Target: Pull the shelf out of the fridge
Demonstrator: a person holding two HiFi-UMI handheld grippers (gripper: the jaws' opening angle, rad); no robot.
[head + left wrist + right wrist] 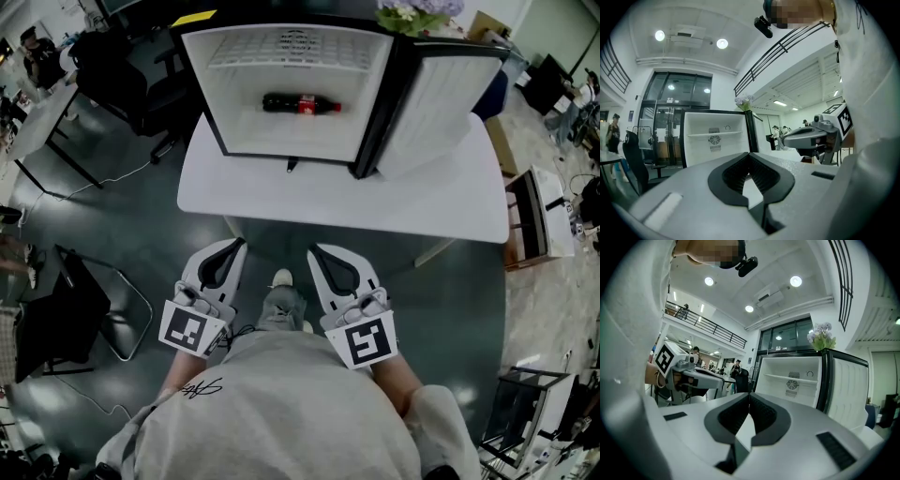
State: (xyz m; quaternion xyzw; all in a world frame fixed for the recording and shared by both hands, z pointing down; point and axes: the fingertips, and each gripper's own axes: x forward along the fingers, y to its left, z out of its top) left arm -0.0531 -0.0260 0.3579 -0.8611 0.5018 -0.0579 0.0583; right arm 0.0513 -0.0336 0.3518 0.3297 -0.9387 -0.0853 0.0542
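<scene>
A small fridge (291, 89) stands open on a white table (337, 197), its door (441, 103) swung to the right. The white shelf (291, 49) sits high in the cabinet, seen edge-on in the left gripper view (715, 134) and the right gripper view (790, 378). A cola bottle (300, 104) lies on the fridge floor below it. My left gripper (236, 246) (749, 154) and right gripper (317, 251) (749, 394) are both shut and empty. They hang side by side close to the person's chest, short of the table's near edge and well away from the fridge.
Flowers (412, 14) rest on top of the fridge. An office chair (122, 84) and a desk stand at the back left, a folding chair (75, 309) at the left, a cart (539, 216) at the right. The person's shoe (281, 278) shows between the grippers.
</scene>
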